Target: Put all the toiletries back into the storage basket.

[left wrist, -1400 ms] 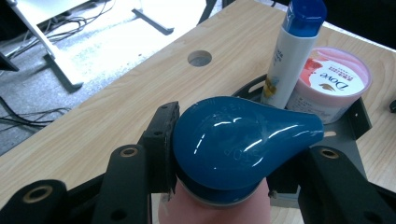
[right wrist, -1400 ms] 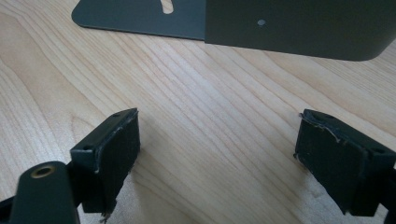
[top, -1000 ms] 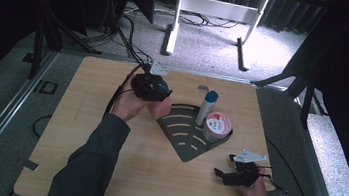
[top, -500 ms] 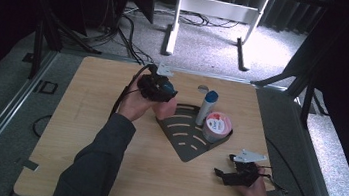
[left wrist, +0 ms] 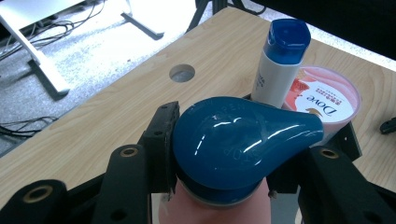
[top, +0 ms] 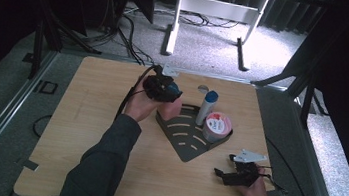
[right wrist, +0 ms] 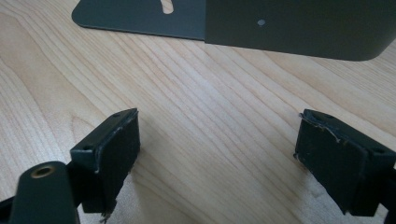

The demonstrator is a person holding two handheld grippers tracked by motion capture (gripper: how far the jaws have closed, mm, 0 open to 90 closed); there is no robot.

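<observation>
Clearly mid-placement: left gripper [top: 163, 87] clamped on a pink bottle with a blue cap [left wrist: 240, 140], pads pressed against the cap's sides, bottle carried upright at the far-left edge of the rack [top: 188, 145]. Held by the cap, probably so the body hangs free and can drop straight into a free spot on the rack. Already standing on the rack's far side: a white bottle [top: 206, 107] with its own blue lid, and just beside it, toward the right edge, a Dove tub [top: 217, 126], the two close together and seemingly touching. Grouped tight at the back, likely to leave the slotted front of the rack bare for the incoming bottle. Beyond the rack, a round hole [top: 203, 88] in the table [top: 84, 117]. Near the rack's front-right corner, well apart from the bottles, right gripper [top: 228, 176] resting low over bare wood, jaws spread wide with nothing between them, apparently parked out of the way while the other hand works. Next move, by the look of it: lower the bottle beside the white one without knocking it over.
</observation>
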